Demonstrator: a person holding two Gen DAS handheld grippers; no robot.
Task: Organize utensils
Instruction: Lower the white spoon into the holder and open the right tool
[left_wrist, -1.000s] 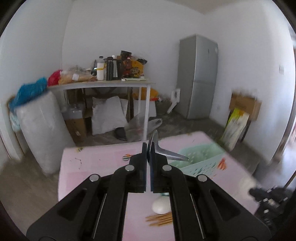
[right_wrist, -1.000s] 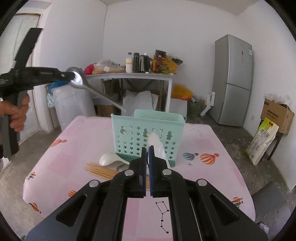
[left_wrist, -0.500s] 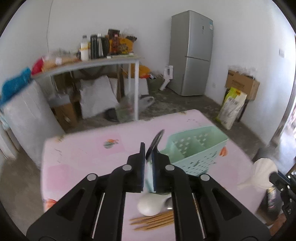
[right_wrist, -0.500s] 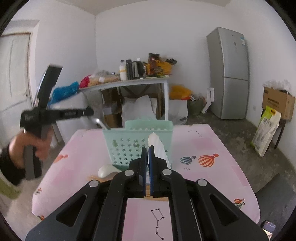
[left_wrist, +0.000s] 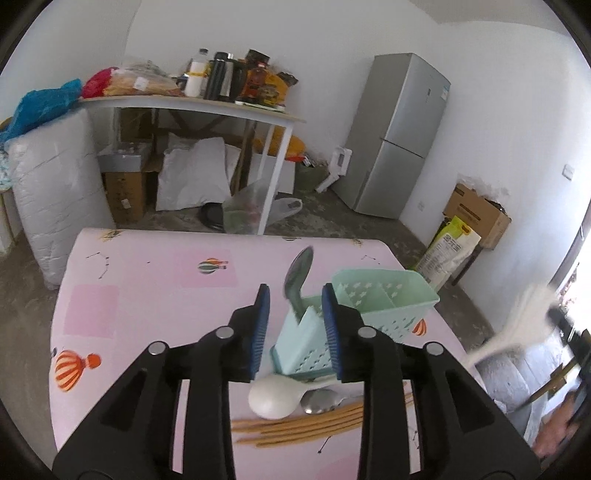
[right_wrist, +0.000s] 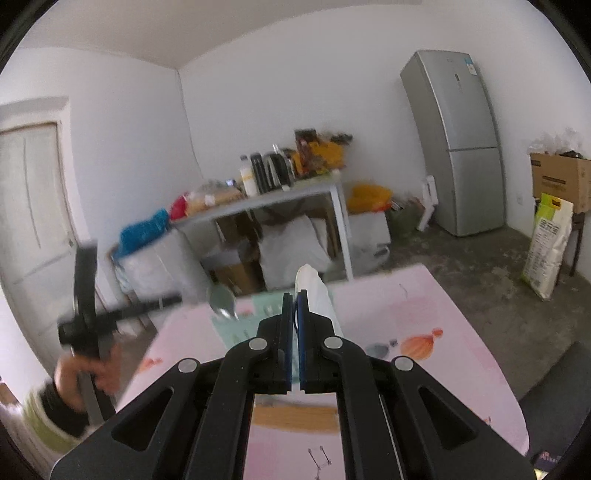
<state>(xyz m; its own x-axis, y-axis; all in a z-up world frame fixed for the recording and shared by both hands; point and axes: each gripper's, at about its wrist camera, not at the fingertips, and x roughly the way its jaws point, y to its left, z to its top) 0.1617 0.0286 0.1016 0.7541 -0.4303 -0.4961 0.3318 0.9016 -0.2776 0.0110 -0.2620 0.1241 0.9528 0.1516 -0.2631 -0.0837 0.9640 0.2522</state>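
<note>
— What has just changed on your side?

— My left claw (left_wrist: 295, 325) is opening. A second ago it pinched the metal spoon (left_wrist: 297, 275); now the jaws stand apart and the pads no longer press on it. The spoon stands handle-down in the near compartment of the green basket (left_wrist: 384, 295), bowl up and leaning away from me.

— So that spoon is done?

— I judge it so: it seems to rest on the basket alone, though its lower end is hidden behind the wall.

— And your right claw?

— My right claw (right_wrist: 294, 306) is clenched on the handle of a white spoon (right_wrist: 314, 291), now up off the table; a second ago it was low in front of the basket. In the left view that spoon is only a white blur at the right edge.

— What is left?

— On the pink table (left_wrist: 147, 288), just in front of the basket, lie another white spoon (left_wrist: 273, 397), a second metal spoon (left_wrist: 321, 398) touching it, and a bundle of chopsticks (left_wrist: 303, 424) beside them. My white spoon probably goes in next, then those.
</note>
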